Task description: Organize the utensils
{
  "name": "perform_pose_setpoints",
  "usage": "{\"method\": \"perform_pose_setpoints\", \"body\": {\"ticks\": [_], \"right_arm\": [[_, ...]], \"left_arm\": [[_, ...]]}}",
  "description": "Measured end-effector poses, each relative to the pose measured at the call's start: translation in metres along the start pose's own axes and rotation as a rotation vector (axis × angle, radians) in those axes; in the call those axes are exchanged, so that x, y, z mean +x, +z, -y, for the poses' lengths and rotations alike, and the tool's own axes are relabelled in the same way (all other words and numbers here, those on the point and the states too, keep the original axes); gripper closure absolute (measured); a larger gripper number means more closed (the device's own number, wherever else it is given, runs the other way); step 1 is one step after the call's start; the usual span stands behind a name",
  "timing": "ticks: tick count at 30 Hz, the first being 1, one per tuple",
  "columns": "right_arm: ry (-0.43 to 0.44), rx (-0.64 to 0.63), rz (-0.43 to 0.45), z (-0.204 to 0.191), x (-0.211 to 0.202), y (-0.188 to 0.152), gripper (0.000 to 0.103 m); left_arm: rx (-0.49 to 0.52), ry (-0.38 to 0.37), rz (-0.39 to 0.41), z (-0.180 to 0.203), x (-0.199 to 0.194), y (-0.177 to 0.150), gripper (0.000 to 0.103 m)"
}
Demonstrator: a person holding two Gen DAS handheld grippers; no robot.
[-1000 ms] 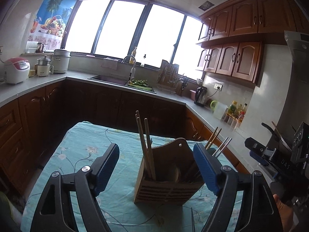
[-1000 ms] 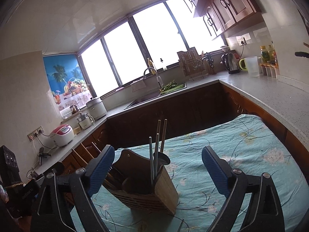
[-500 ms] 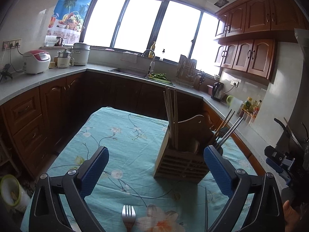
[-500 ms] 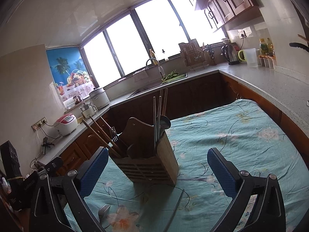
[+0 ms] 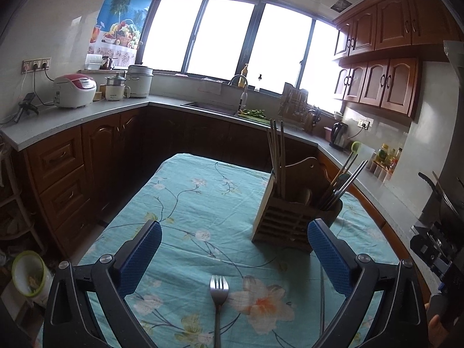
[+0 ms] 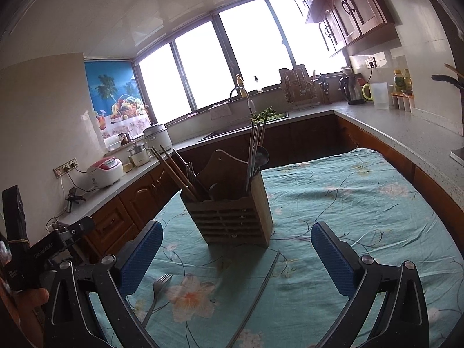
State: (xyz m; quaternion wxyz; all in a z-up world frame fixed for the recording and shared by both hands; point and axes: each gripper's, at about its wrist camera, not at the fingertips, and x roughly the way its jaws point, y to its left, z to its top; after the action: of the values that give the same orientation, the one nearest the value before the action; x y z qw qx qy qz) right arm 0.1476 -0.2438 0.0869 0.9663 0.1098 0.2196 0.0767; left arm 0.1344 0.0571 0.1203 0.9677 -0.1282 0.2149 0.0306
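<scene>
A wooden utensil holder stands on the teal flowered tablecloth, with chopsticks and other utensils upright in it; it also shows in the right wrist view. A metal fork lies on the cloth between the fingers of my open, empty left gripper; it also shows in the right wrist view. A thin metal chopstick lies on the cloth in front of the holder, between the fingers of my open, empty right gripper. It also shows in the left wrist view.
The table sits in a U-shaped kitchen with dark wooden cabinets and grey counters on three sides. A rice cooker, pots, a sink and a kettle stand on the counters.
Both grippers have drawn back from the holder and lowered their view, so the fork and the loose chopstick on the cloth have come into sight. Both stayed open.
</scene>
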Motion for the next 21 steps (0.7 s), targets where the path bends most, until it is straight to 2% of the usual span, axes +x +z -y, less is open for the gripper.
{"method": "perform_pose_setpoints", "body": {"ticks": [6, 9, 13, 17, 21], "right_arm": [[-0.008, -0.062, -0.002, -0.011, -0.017, -0.017, 0.0], [-0.005, -0.102, 0.019, -0.018, -0.03, -0.018, 0.0], [-0.015, -0.154, 0.105, -0.03, -0.057, -0.019, 0.0], [-0.077, -0.206, 0.183, -0.04, -0.076, -0.038, 0.0], [-0.128, -0.256, 0.198, -0.046, -0.081, -0.063, 0.0]], "left_arm": [[0.03, 0.032, 0.021, 0.005, -0.022, -0.012, 0.001], [0.067, 0.024, 0.05, 0.01, -0.037, -0.022, 0.001], [0.103, 0.017, 0.113, 0.009, -0.059, -0.032, 0.001], [0.139, 0.056, 0.193, 0.005, -0.077, -0.055, 0.001], [0.159, 0.064, 0.197, 0.0, -0.081, -0.086, 0.001]]}}
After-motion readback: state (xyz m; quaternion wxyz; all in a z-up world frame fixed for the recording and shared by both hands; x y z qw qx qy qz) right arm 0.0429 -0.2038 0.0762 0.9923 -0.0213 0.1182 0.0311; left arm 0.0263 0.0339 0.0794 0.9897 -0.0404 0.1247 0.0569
